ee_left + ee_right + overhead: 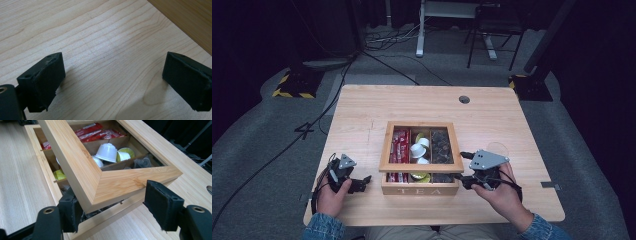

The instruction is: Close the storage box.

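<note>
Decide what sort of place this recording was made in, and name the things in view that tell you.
Probably a lab or studio set up for recording. A lone light wooden table stands on grey carpet, black cables trail across the floor, and black stand bases with yellow-and-black hazard tape flank the table against dark surroundings.

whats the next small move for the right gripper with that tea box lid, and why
Probably ease the right gripper back off the lid. Its jaws stand open on either side of the lid's front corner without pressing it, and the lid still sits tilted, slightly above the tea box. Drawing clear should let it settle shut over the capsules and red sachets.
</note>
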Motion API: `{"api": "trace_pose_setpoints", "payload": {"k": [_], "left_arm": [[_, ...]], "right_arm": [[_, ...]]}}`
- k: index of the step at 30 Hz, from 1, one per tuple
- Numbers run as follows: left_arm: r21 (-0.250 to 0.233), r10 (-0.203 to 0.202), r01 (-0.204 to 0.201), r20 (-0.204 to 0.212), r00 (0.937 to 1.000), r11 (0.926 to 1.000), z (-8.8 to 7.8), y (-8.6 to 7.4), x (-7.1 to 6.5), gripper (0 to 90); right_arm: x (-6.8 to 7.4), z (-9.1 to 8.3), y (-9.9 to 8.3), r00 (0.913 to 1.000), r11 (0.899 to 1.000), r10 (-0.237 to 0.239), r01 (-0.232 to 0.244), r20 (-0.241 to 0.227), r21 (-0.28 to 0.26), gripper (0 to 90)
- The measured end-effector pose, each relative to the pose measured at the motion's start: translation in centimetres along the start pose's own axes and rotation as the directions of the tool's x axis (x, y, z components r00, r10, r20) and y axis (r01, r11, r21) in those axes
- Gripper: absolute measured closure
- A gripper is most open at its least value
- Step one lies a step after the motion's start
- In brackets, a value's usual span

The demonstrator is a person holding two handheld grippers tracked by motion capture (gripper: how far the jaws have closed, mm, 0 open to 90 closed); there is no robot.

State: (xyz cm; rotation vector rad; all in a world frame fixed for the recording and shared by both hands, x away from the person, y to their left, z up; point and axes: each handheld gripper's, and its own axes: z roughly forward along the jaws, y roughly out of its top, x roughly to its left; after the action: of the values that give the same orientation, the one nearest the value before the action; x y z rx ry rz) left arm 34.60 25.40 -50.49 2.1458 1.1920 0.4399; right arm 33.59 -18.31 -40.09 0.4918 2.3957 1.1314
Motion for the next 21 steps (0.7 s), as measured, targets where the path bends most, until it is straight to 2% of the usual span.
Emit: {"api": "trace_pose_setpoints", "payload": {"k": [11,21], "left_arm": [[-0.001,-0.001,0.001,0.001,1.0000,1.0000,0.0,0.0,0.0,4.8],[-0.001,-0.002,0.002,0.001,1.0000,1.0000,0.0,0.0,0.0,4.8]], "right_arm": [[0.7,0.6,-1.3,0.9999,1.000,0.009,-0.009,-0.006,0.029,30.2],[0.9,1.1,-2.2,0.9979,0.997,0.044,-0.041,-0.048,0.068,31.2]]}}
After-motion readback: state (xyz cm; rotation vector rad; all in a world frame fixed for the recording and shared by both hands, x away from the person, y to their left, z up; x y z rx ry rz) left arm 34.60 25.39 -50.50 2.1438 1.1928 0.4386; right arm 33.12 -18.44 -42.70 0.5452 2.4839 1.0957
